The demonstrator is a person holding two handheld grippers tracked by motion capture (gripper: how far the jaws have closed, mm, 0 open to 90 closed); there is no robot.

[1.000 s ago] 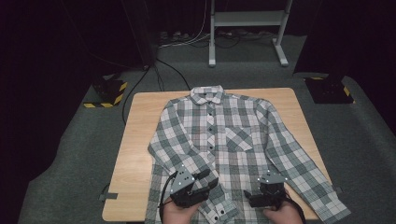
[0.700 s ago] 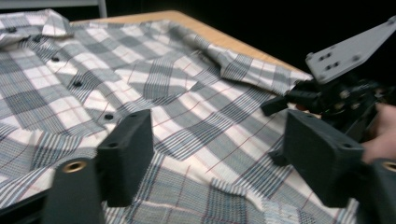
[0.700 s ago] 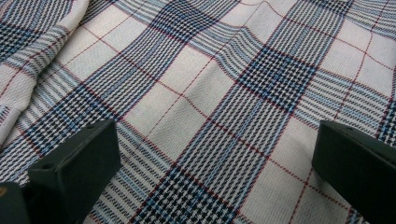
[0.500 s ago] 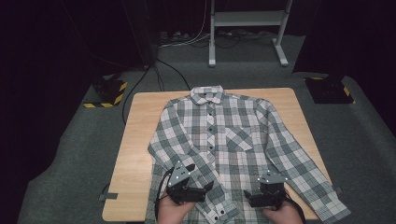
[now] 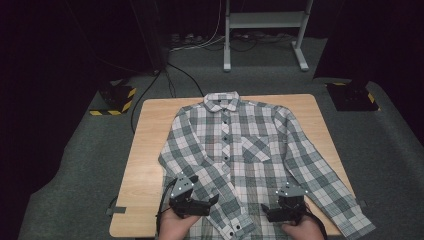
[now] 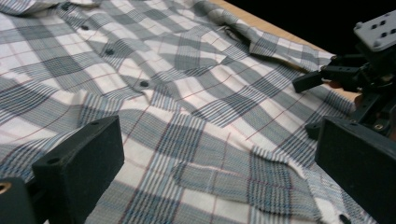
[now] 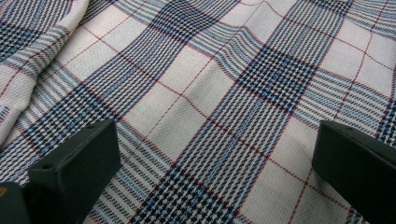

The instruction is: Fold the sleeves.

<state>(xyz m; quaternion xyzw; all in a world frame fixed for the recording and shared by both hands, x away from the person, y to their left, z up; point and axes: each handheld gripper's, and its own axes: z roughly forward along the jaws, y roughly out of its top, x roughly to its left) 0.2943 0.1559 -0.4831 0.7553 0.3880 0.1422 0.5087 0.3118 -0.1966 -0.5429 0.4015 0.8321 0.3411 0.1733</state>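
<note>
Left gripper [image 5: 212, 200] fingers just opened, right gripper [image 5: 267, 214] fingers spread, over plaid shirt [image 5: 240, 150]

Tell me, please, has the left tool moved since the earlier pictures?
Yes. In the high view the left tool has slid left across the shirt, from near the button line toward the table edge, its jaws just opening, nothing between them.
</note>
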